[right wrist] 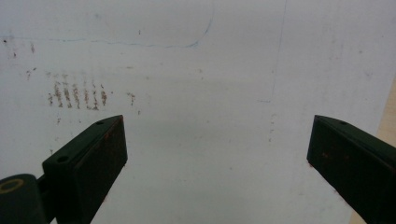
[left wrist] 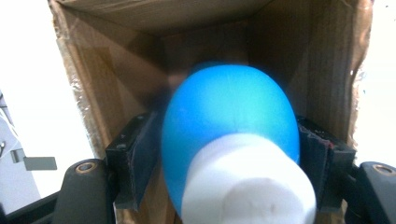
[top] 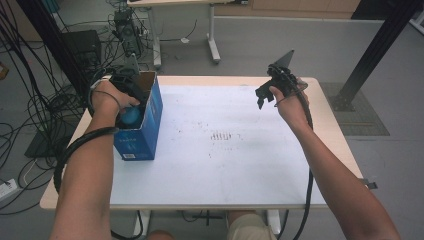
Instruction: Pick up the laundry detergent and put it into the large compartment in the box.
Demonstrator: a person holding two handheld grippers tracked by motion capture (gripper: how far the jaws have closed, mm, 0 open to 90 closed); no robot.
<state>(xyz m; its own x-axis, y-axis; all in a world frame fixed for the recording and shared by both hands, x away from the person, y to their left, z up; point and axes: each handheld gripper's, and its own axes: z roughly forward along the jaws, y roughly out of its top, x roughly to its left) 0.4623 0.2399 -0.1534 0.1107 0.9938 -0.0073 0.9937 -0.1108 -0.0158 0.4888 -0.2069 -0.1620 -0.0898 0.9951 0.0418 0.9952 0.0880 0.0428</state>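
Note:
A blue cardboard box point(top: 148, 131) stands open-topped at the table's left side. My left gripper point(top: 133, 106) reaches down into it. In the left gripper view the brown inner walls of the box point(left wrist: 116, 70) surround a blue rubber bulb point(left wrist: 229, 116) with a white neck point(left wrist: 247, 182). The bulb sits between the two pads, which touch its sides, so the left gripper point(left wrist: 229, 154) is shut on it. The bulb point(top: 131, 115) also peeks out beside the hand in the high view. My right gripper point(top: 264, 100) hovers over the table's far right, open, with nothing between its jaws point(right wrist: 217, 158).
A white sheet point(top: 225, 165) covers the wooden table and carries a patch of brownish marks point(top: 222, 136) near its middle, marks point(right wrist: 77, 95) also seen under the right gripper. Cables lie on the floor point(top: 30, 115) at left. A black frame post point(top: 372, 55) stands at the right.

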